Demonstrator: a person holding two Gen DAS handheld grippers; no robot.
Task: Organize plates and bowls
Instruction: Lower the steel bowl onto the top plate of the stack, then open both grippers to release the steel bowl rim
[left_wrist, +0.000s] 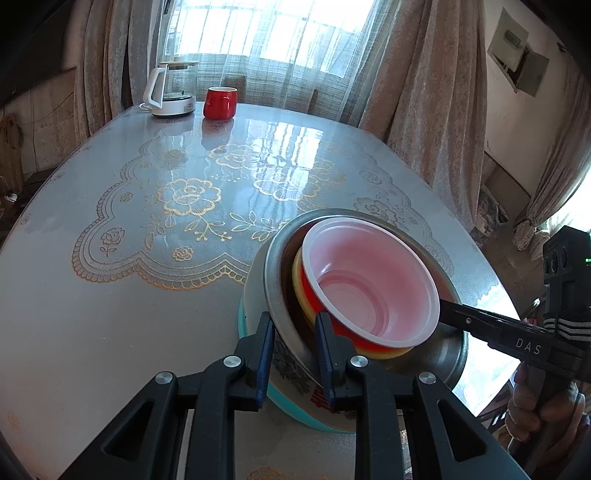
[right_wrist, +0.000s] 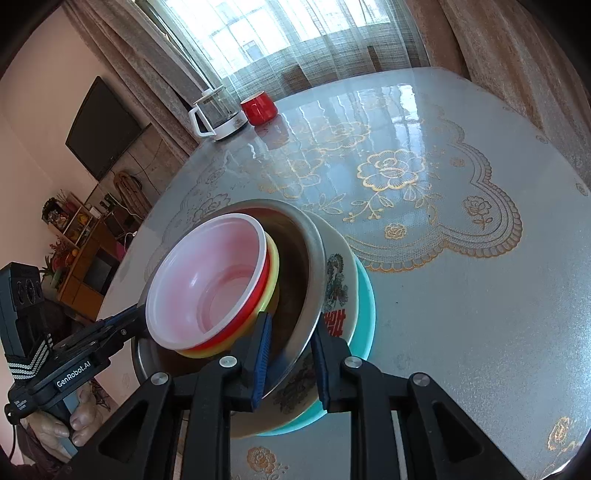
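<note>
The left hand-held gripper (left_wrist: 293, 341) and the right hand-held gripper (right_wrist: 291, 349) are each spread astride the rim of the steel bowl (left_wrist: 275, 266), not visibly pinched. The nested stack, topped by a white-lined red plastic bowl (left_wrist: 369, 280), is seated on the desk (left_wrist: 110, 314). Stacking appears near complete; release or a two-handed lift is judged next.

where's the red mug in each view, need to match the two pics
Left wrist view: the red mug stands at the table's far edge, upper left of centre, just right of the white kettle.
Right wrist view: the red mug is at the far edge, upper middle-left, again just right of the white kettle.
Shared landmark: the stack of bowls near the grippers.
</note>
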